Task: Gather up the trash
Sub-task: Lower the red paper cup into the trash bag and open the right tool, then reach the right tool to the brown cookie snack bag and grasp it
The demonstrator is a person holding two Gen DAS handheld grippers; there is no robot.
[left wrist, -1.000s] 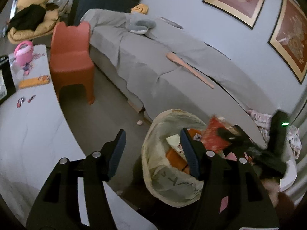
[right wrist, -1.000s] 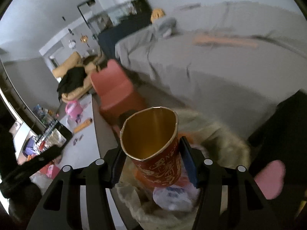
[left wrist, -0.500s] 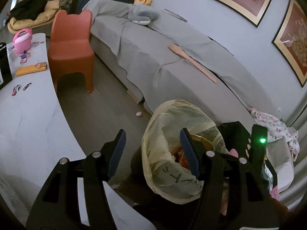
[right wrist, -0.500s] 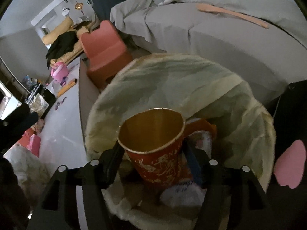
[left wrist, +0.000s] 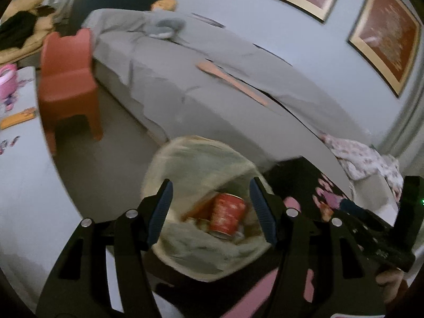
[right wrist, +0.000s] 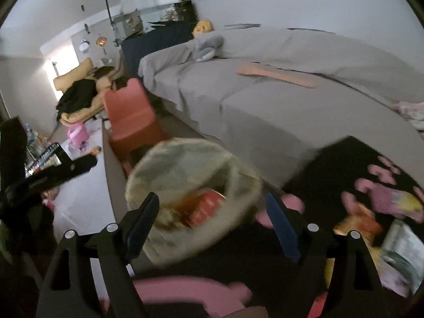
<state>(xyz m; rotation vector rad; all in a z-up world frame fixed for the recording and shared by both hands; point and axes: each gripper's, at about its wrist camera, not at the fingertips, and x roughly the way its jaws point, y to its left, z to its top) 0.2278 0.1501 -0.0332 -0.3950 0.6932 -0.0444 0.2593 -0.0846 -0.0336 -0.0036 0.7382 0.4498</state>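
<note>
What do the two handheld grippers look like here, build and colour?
Both match. The left gripper has a black frame with slotted cut-outs, silver round bolts on the knuckles, and two flat fingers lined with ribbed dark blue pads. The right gripper is built the same, with blue pads on its fingers. Seen from the left wrist, the right unit's black body carries a small green light. No cables show.

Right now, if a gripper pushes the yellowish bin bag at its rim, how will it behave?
The yellowish bin bag would probably give way and crumple: its rim looks thin and wrinkled. It is likely light, but the red paper cup and other trash inside may weigh it down. Smooth plastic film like this might slip between the fingers.
</note>
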